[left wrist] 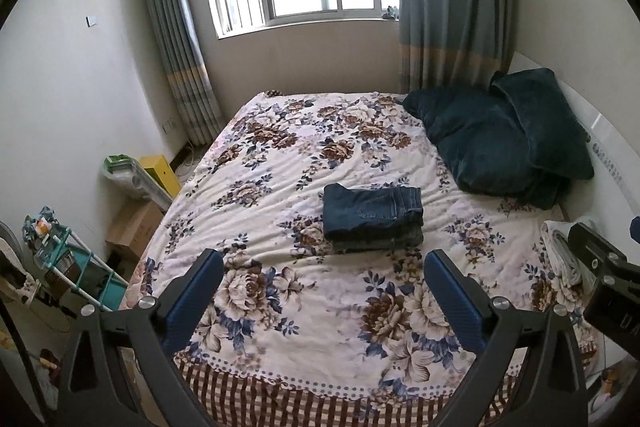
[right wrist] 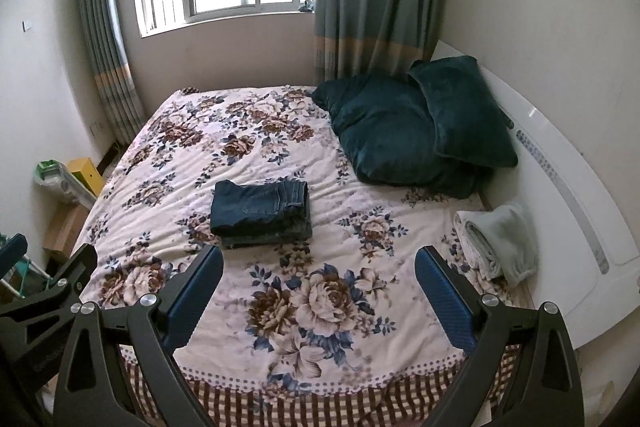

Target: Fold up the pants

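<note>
A pair of dark blue jeans (left wrist: pixel 373 217) lies folded into a compact stack in the middle of the floral bedspread (left wrist: pixel 280 163); it also shows in the right wrist view (right wrist: pixel 261 213). My left gripper (left wrist: pixel 324 267) is open and empty, held above the near part of the bed, short of the jeans. My right gripper (right wrist: pixel 319 265) is open and empty too, to the right of the jeans and nearer the bed's front edge. Neither touches the jeans.
Two dark teal pillows (right wrist: pixel 416 131) lie at the far right by the white headboard (right wrist: pixel 568 187). A rolled pale towel (right wrist: pixel 500 239) lies at the right edge. Boxes (left wrist: pixel 136 227) and a teal rack (left wrist: pixel 76 267) stand on the floor left of the bed.
</note>
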